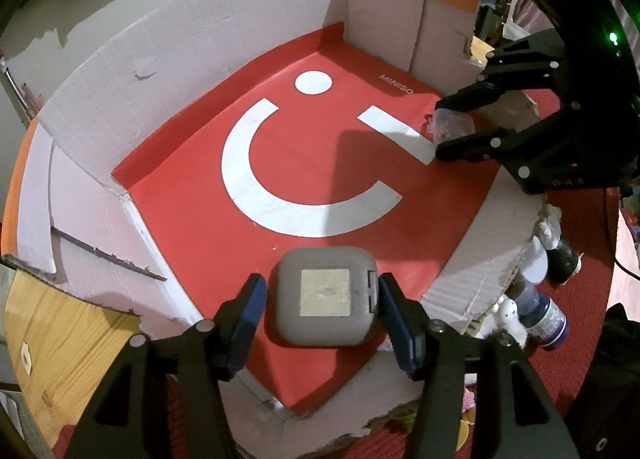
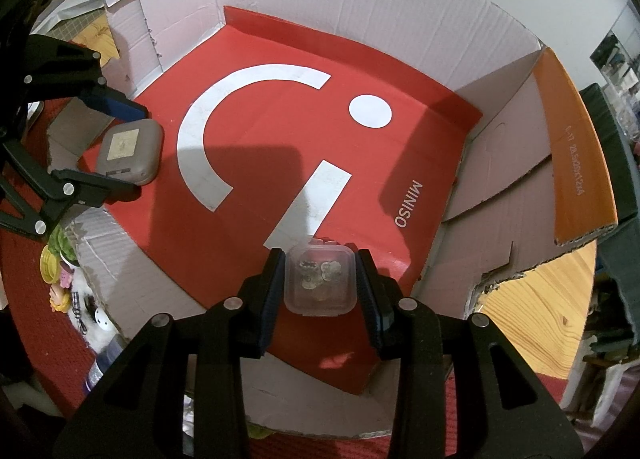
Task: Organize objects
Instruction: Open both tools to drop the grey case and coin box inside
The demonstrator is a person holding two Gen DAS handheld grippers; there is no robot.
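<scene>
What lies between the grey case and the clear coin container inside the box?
Only bare red liner with its white logo, between grey case and clear coin container; right wrist view shows it.

In the left wrist view, the clear tub (image 1: 452,127) between the right gripper's (image 1: 438,127) jaws is showing only as a blur, and its contents are too small to name. In the right wrist view the round pieces inside the tub (image 2: 320,279) are looking like coins, but this is not sure. Whether the jaws are pressing its sides or only standing just beside them is hard to tell.

The grey case (image 2: 130,151) is lying between the left gripper's (image 2: 140,151) jaws; its label is unreadable.

Right of the left jaws, a bottle (image 1: 546,317) and small figures are half hidden behind the box (image 1: 120,71) wall. Both gripper bodies are being cut by the bottom edge.
</scene>
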